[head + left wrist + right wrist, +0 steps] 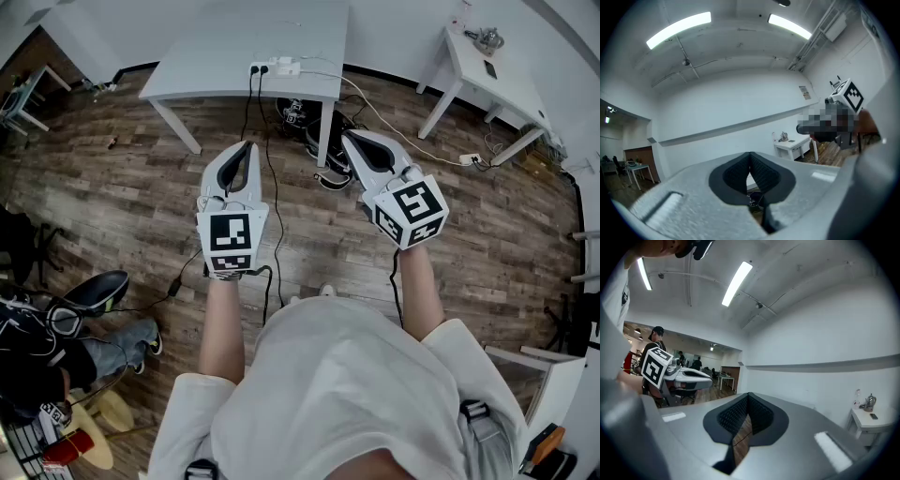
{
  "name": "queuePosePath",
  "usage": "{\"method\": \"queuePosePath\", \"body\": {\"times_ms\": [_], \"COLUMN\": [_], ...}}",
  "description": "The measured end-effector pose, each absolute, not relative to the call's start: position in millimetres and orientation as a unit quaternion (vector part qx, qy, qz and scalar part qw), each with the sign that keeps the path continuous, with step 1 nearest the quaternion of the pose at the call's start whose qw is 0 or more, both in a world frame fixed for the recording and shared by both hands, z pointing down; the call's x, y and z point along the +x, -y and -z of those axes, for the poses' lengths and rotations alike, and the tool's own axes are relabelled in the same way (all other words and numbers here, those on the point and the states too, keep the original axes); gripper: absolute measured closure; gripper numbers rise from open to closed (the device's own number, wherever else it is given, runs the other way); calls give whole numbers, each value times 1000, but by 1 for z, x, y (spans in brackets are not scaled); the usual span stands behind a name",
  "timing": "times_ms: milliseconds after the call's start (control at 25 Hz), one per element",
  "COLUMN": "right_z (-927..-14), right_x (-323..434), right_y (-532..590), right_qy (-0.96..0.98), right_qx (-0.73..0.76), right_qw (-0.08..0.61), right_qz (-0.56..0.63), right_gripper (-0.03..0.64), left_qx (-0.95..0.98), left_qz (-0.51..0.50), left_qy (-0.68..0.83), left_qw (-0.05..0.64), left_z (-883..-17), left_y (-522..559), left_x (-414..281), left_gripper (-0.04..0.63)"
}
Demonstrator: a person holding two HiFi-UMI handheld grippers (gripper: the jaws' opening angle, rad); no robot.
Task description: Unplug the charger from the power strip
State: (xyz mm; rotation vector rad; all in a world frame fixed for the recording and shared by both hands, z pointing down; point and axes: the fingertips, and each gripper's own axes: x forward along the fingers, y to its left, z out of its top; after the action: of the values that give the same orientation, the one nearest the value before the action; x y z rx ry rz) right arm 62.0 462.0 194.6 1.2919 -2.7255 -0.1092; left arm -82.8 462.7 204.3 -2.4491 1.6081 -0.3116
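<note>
Left claw [246, 146] and right claw [349, 139], held level over the wooden floor [112, 187], are both clenched, empty. Well beyond them, the charger [290, 67] sits plugged into the power strip [275, 69] at the bench's [234, 42] near edge.

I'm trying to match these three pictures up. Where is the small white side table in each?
Head view: small white side table, top right, by the wall.
Left gripper view: right of centre, against the wall.
Right gripper view: bottom right edge.
Shared landmark: the kettle on it.
</note>
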Motion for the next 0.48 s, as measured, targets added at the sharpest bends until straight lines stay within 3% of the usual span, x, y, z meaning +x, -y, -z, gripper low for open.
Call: {"method": "queuePosePath", "body": {"times_ms": [480], "right_z": [-183], "right_x": [82], "right_y": [-456], "right_qy": [909], "right_qx": [417], "right_qw": [-1], "right_qz": [7], "right_gripper": [615], "left_qx": [-825], "left_qz": [106], "left_qy": [-548], "left_qw": [92], "left_z": [-209], "left_y": [-454], "left_x": [-72], "left_gripper": [592]}}
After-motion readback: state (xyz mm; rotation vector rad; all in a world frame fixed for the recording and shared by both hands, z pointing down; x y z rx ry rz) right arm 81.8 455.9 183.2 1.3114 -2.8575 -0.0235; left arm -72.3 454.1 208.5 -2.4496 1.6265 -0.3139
